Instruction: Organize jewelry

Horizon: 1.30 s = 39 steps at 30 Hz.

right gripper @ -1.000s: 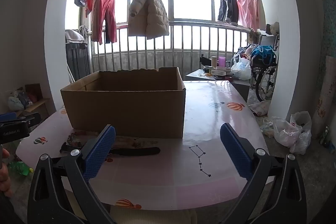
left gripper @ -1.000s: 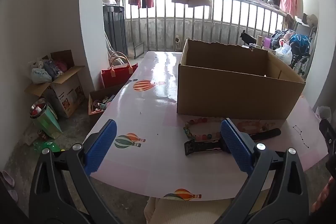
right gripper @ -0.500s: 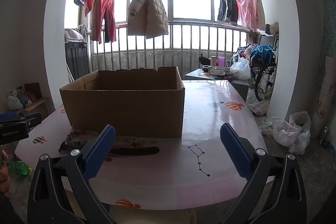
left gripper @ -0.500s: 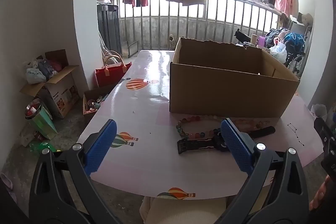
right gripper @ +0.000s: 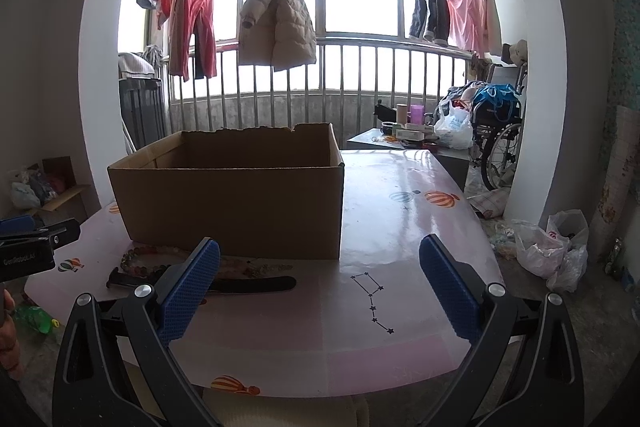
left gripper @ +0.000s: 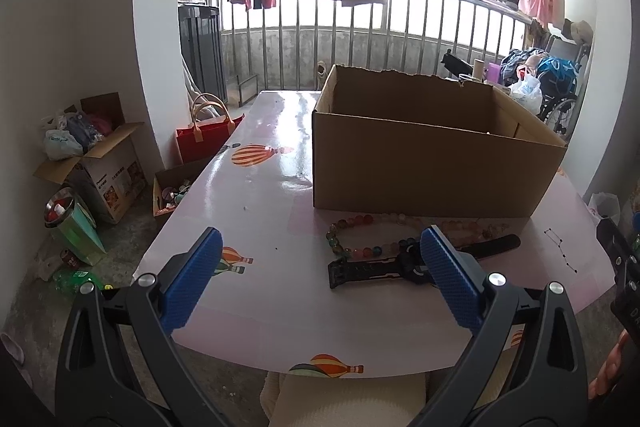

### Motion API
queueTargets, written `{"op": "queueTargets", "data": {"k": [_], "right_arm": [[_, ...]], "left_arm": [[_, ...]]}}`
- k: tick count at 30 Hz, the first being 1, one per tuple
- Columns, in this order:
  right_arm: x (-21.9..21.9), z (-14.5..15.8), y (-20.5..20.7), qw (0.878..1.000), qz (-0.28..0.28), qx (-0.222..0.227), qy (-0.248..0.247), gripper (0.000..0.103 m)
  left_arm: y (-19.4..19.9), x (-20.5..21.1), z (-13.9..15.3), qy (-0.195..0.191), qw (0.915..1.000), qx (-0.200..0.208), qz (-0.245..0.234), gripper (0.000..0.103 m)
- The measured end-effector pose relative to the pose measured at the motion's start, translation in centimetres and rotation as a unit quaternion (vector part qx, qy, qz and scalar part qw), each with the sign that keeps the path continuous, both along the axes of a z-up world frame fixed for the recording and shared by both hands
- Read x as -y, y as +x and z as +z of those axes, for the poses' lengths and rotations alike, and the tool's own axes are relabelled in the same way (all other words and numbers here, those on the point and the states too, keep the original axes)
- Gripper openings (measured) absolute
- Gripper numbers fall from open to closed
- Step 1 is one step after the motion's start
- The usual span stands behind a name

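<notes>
Jewelry on a pink table, two views.

Left wrist view: a bead bracelet (left gripper: 352, 235) of mixed coloured beads and a black watch (left gripper: 404, 265) lie on the table (left gripper: 256, 211), just in front of the near wall of an open cardboard box (left gripper: 432, 155). The beads curve from the box's near left corner toward the right; the watch strap lies flat, nearer than the beads, with its right end reaching past a paler strand of beads (left gripper: 468, 226). The left gripper (left gripper: 320, 275) hangs above the near table edge with its blue-padded fingers (left gripper: 192, 283) wide apart and nothing between them; the right-hand pad covers part of the watch from this angle. Printed balloons (left gripper: 254, 154) mark the tabletop. On the floor at left stand a red bag (left gripper: 206, 137) and open cartons (left gripper: 100, 167).

Right wrist view: the same box (right gripper: 236, 203) sits left of centre, with the bracelet (right gripper: 138, 259) and watch (right gripper: 248, 284) at its near left side. The right gripper (right gripper: 320, 279) is held over the near right part of the table (right gripper: 400, 227), its fingers (right gripper: 448, 291) spread apart and holding nothing. The left gripper's body (right gripper: 28, 247) shows at the far left edge. Clothes (right gripper: 278, 19) hang at the window beyond; a wheelchair (right gripper: 500, 131) stands at right.
</notes>
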State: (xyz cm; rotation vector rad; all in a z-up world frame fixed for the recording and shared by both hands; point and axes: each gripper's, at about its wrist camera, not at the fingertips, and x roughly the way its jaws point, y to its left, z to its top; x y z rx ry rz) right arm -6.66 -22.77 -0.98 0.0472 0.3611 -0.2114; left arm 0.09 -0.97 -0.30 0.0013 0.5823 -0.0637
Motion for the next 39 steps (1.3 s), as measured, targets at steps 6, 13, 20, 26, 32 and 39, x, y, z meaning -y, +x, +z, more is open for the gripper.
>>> {"op": "queueTargets", "data": {"k": [6,13,20,26,32,39], "right_arm": [[0.2,-0.2,-0.1,1.0,-0.004,-0.003,-0.002,0.098],[0.5,-0.5,0.3,1.0,-0.01,-0.009,0.001,0.098],[0.8,-0.6,0.6,1.0,-0.012,-0.014,0.004,0.098],[1.0,-0.6,0.6,1.0,-0.015,-0.012,0.003,0.098],[1.5,-0.3,0.1,1.0,-0.025,-0.009,0.001,0.098],[1.7,0.4,-0.6,0.999,-0.032,0.001,-0.002,0.098]], "left_arm": [[0.2,0.4,-0.4,0.003,1.0,-0.005,-0.003,0.096],[0.7,1.0,-0.8,0.004,0.9999,-0.012,-0.008,0.096],[0.9,1.3,-0.9,0.004,0.9999,-0.014,-0.01,0.096],[1.0,1.6,-0.9,0.001,0.9998,-0.016,-0.013,0.096],[1.0,2.6,-0.8,-0.002,0.9996,-0.014,-0.026,0.096],[0.4,3.5,0.2,-0.005,0.9992,0.0,-0.04,0.096]]}}
